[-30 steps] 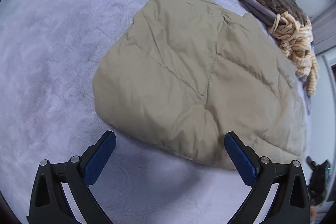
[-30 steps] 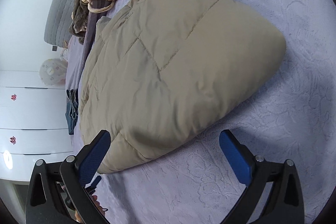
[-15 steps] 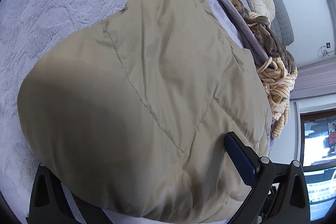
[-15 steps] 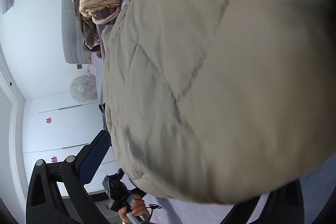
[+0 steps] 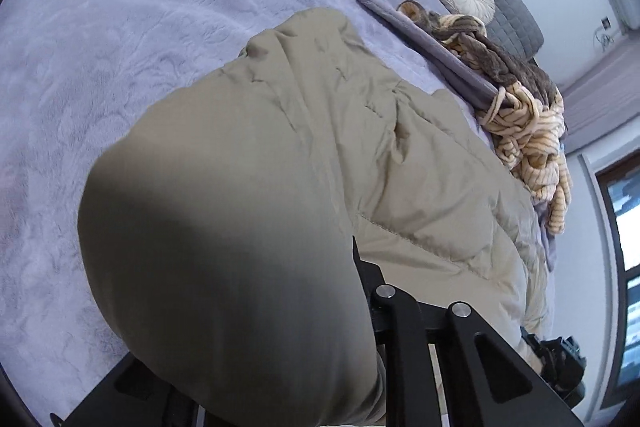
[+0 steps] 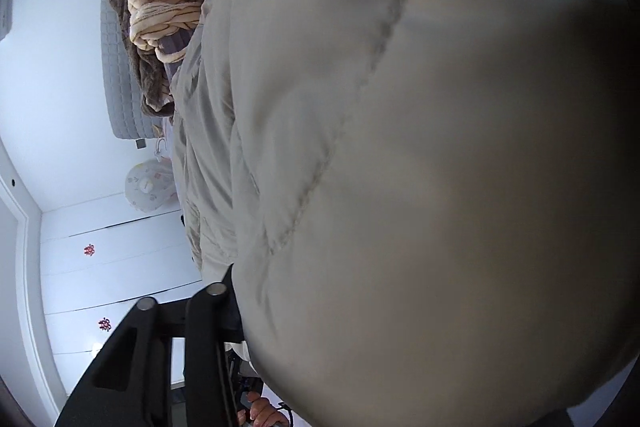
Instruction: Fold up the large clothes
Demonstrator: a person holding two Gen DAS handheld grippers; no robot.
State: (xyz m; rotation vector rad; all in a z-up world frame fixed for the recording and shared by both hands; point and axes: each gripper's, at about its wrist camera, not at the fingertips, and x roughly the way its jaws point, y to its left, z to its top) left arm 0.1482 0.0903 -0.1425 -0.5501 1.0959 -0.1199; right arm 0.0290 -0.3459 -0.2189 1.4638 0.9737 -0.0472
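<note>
Near both cams, puffy beige jacket (image 5: 248,227) on the lilac bedspread (image 5: 80,67) bulges over left gripper (image 5: 352,307) & right gripper (image 6: 240,307); each looks clamped on its near edge. Risk: slick, lofty fabric slips out mid-fold, layers spring apart.

Puffy beige jacket (image 5: 304,163) bulges over both cameras, hiding left gripper (image 5: 280,307) and right gripper (image 6: 304,307) fingertips; its nearest fabric is blurred, the bed (image 5: 80,67) mostly covered.
</note>
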